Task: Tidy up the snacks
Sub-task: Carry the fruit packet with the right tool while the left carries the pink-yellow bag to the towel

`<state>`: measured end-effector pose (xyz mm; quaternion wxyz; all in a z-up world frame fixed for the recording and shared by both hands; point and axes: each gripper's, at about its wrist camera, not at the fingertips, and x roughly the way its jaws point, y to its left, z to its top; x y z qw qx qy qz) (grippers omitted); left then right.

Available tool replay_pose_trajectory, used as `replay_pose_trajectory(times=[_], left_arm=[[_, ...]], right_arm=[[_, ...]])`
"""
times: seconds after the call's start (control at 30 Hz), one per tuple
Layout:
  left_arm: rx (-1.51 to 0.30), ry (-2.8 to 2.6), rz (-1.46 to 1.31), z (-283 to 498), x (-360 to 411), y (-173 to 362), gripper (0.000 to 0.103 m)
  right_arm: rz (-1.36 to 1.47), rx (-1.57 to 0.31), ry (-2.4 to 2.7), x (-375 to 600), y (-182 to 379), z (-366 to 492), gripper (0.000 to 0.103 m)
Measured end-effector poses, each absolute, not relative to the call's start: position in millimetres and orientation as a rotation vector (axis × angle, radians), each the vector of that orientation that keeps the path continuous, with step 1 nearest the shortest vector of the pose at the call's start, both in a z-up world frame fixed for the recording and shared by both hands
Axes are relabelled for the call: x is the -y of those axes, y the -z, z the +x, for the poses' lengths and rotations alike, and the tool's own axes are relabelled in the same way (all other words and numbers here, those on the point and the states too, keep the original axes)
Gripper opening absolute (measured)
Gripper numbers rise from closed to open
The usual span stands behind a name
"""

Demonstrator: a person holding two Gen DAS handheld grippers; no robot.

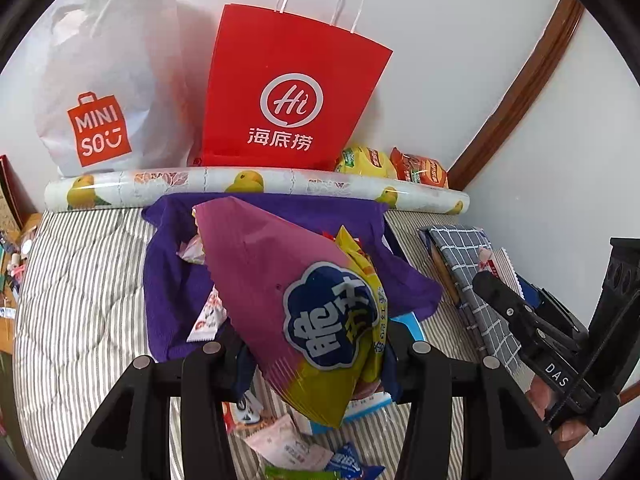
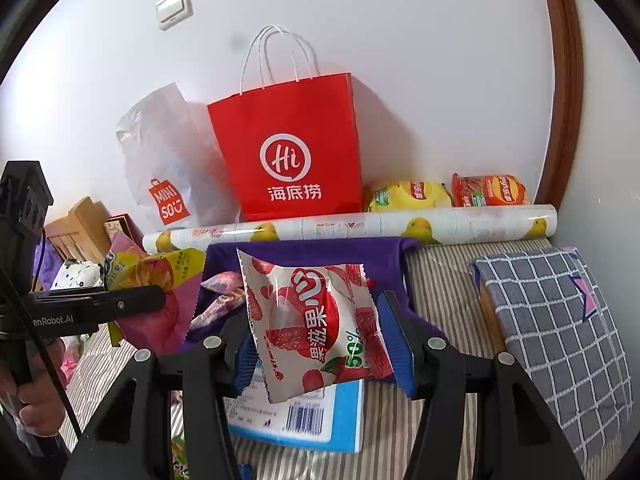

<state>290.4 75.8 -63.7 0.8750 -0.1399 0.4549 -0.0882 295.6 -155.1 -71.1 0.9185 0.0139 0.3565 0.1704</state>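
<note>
So the surface here is a bed with a grey-and-white striped sheet (image 1: 84, 280), pushed up against a plain white wall (image 2: 400, 60) with a brown wooden trim running down the right edge of both views. There's one light switch (image 2: 175, 7) in the upper left of the right wrist view.

Counting stuff along the wall: one red Haidilao paper bag (image 1: 292, 92), one white Miniso plastic bag (image 1: 104, 96) to its left, and two chip bags at lower right of the red bag, one yellow (image 2: 408, 196) and one orange-red (image 2: 490, 191). In front of those lies one roll of duck-print wrap (image 1: 256, 186), then a purple cloth bag (image 1: 176, 292) mid-frame. One grey checked pillow (image 2: 560, 332) sits on the right. A blue-edged flat box (image 2: 320, 420) and a few small loose packets lie on the sheet near the bottom.

Left gripper (image 1: 316, 354) is clamped on a big pink-and-yellow snack bag (image 1: 296, 304), holding it up over the purple bag. Right gripper (image 2: 320, 344) is only partly closed, blue pads pinching a red-and-white lychee jelly pouch (image 2: 312, 320) at centre frame, lifted above the blue box.
</note>
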Motion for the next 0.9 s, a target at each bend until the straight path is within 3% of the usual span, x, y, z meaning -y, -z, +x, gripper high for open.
replay_pose_trajectory(times=[0.53,0.9], left_arm=[[-0.951,0.130,-0.313,350.2,-100.2,70.4,0.047],[-1.037,0.116,-0.290,380.2,-93.5,108.7,0.047]], right_arm=[[0.036,-0.750,-0.365,147.7,83.3,359.7,0.054],[0.064,-0.863,-0.342,146.5,148.8,399.5,0.054]])
